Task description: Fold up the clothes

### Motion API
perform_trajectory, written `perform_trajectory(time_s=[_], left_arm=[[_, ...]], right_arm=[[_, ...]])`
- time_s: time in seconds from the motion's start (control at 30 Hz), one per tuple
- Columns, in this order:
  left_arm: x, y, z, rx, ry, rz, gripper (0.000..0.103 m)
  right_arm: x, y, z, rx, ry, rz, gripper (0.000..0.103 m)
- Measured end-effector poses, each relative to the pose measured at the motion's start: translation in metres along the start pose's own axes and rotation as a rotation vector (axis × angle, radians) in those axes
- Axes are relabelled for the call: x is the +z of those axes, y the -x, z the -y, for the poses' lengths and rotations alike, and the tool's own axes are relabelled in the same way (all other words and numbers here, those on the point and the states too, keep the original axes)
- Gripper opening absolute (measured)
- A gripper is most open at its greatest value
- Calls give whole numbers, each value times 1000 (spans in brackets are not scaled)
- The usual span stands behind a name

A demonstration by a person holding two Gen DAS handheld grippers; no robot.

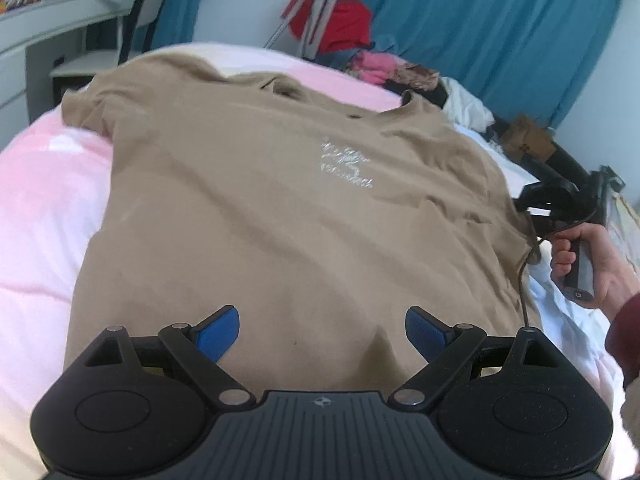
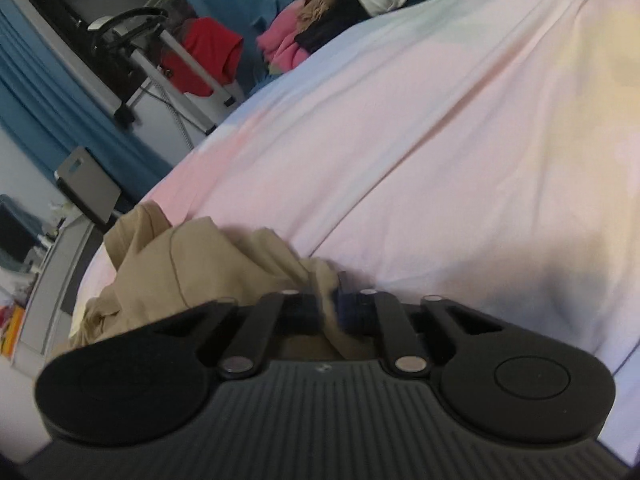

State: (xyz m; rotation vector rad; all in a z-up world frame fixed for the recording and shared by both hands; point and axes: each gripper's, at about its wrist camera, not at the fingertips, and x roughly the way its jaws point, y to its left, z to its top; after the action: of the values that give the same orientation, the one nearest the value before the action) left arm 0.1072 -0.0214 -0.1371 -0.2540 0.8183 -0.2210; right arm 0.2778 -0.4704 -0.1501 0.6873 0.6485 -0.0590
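A tan T-shirt [image 1: 288,208] with a small white chest print lies spread flat on the pink bed sheet [image 1: 44,208], neck at the far end. My left gripper [image 1: 322,330] is open and empty, hovering over the shirt's near hem. My right gripper [image 2: 329,312] is shut on a bunched fold of the tan T-shirt [image 2: 192,268]. In the left wrist view the right gripper [image 1: 532,208] sits at the shirt's right edge, held by a hand [image 1: 592,264].
A pile of pink, white and dark clothes [image 1: 404,72] lies at the bed's far right corner. A red garment [image 1: 336,24] hangs on a tripod behind the bed. A white desk [image 1: 52,40] stands far left. Blue curtains [image 1: 500,32] hang behind.
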Motion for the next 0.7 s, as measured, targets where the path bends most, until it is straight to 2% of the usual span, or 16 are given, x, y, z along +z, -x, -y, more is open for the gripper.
perform_trajectory(time_s=[0.07, 0.23, 0.27, 0.4, 0.47, 0.5, 0.53, 0.6, 0.7], left_arm=[[1, 1, -2, 11, 13, 8, 91], [5, 1, -3, 21, 18, 28, 91], [5, 2, -3, 21, 15, 30, 91], [6, 4, -1, 27, -5, 49, 91], [7, 6, 2, 33, -20, 66, 91], [7, 7, 2, 34, -23, 73, 91], [8, 9, 3, 35, -26, 80, 91], [7, 12, 3, 35, -28, 89, 91], [7, 18, 4, 33, -30, 101, 91]], right_arm=[[2, 14, -6, 18, -9, 102, 9], [4, 56, -11, 2, -50, 430, 10], [5, 59, -9, -13, -66, 459, 10], [6, 55, 9, -87, -155, 453, 13], [3, 56, 20, -84, -212, 397, 31], [2, 59, 25, -88, -232, 376, 48], [0, 62, 25, -83, -242, 367, 61], [-7, 72, 24, -47, -247, 349, 66], [-21, 82, 25, 4, -332, 263, 66]])
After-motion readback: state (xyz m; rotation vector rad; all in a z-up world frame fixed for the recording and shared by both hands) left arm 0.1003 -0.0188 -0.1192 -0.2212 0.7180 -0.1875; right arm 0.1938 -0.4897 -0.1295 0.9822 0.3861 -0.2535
